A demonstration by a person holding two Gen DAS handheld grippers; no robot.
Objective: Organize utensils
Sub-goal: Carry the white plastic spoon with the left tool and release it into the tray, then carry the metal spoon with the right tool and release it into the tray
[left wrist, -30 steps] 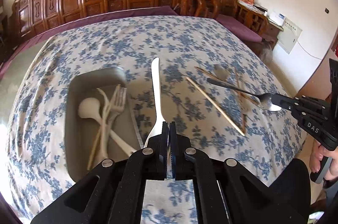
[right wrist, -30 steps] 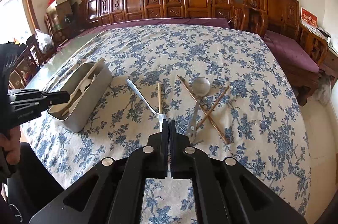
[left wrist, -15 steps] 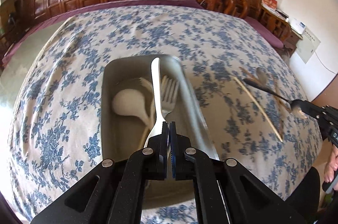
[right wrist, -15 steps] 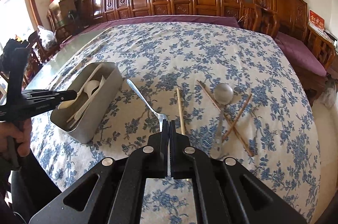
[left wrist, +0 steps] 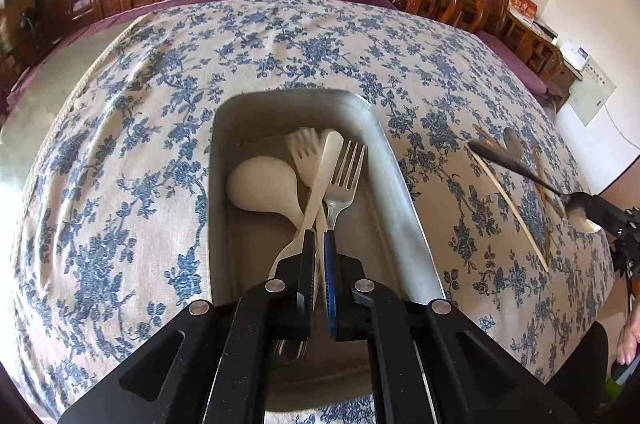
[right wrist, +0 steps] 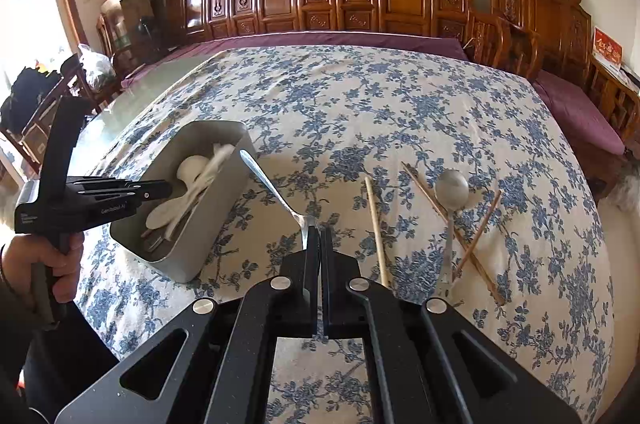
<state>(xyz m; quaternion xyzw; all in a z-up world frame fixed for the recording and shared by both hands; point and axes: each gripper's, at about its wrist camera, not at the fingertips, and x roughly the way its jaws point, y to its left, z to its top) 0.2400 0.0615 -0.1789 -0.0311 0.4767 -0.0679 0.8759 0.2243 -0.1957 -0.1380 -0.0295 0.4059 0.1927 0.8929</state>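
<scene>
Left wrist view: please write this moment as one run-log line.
left gripper: jaws just opening, white knife between, over metal tray | right gripper: shut on steel utensil

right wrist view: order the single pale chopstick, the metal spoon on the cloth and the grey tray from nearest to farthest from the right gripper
1. Single pale chopstick: just right of the right gripper, lying on the cloth.
2. Grey tray: to the left, its near corner a bit further off.
3. Metal spoon: further right, lying among the crossed brown chopsticks.

Tray and spoon are close; that ranking is tentative.
</scene>
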